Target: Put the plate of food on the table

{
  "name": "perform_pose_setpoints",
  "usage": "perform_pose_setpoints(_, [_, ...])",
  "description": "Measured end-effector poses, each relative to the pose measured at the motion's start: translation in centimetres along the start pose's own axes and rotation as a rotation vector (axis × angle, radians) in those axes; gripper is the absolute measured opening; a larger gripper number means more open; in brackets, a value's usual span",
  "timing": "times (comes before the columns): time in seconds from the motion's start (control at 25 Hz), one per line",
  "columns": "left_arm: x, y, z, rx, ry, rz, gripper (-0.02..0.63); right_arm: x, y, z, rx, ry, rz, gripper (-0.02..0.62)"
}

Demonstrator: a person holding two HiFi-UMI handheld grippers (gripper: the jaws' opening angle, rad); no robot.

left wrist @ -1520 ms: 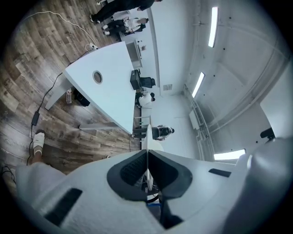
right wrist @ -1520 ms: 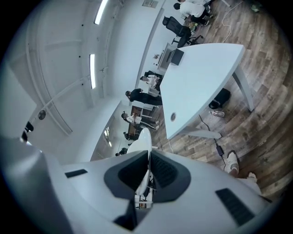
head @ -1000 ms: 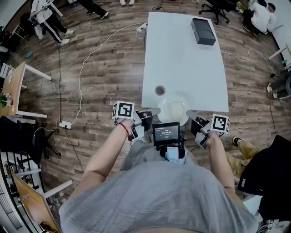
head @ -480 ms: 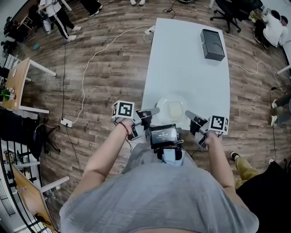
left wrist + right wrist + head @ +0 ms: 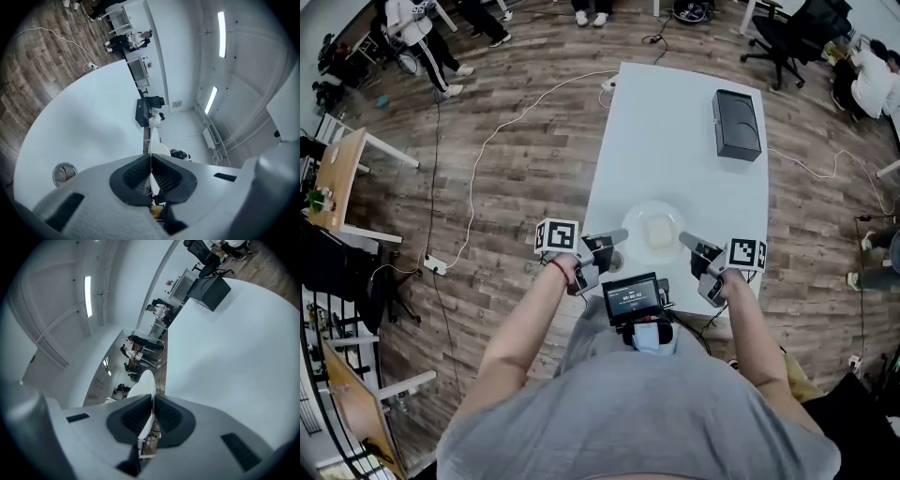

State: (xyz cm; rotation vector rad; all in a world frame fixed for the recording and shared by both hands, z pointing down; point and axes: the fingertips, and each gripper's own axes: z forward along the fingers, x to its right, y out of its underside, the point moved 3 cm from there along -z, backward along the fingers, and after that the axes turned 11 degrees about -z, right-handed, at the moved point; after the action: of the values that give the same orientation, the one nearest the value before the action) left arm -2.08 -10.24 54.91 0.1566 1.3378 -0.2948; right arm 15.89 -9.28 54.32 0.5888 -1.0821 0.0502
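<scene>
Head view: white plate [image 5: 654, 228] at frame centre, over the near end of the table [image 5: 675, 141], left gripper [image 5: 617, 236] at its left rim, right gripper [image 5: 686, 241] at its right (black box [image 5: 737, 124] upper right). Left gripper view: jaws pinched onto the thin plate rim, lower centre. Right gripper view: jaws likewise clamped on the rim.

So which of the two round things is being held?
The big white plate, its rim pinched by the left gripper and right gripper; the small silvery disc lies untouched.
</scene>
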Motion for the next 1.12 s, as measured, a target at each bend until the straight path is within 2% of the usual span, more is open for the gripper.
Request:
perform_pose_setpoints(0.44, [-3.8, -7.7, 2.6, -0.001, -0.057, -0.009, 0.028, 5.6, -4.4, 5.6, -0.032, 0.03, 0.028, 0.04])
perform_pose_setpoints(0.88, [-8.9, -11.6, 4.7, -0.024, -0.12, -0.001, 0.028, 11.4, -4.4, 9.6, -0.061, -0.002, 0.085, 0.04])
perform_pose_setpoints(1.12, [-11.2, -12.2, 6.5, -0.038, -0.184, 0.004, 0.028, 14.6, -3.5, 10.0, -0.046, 0.032, 0.134, 0.04])
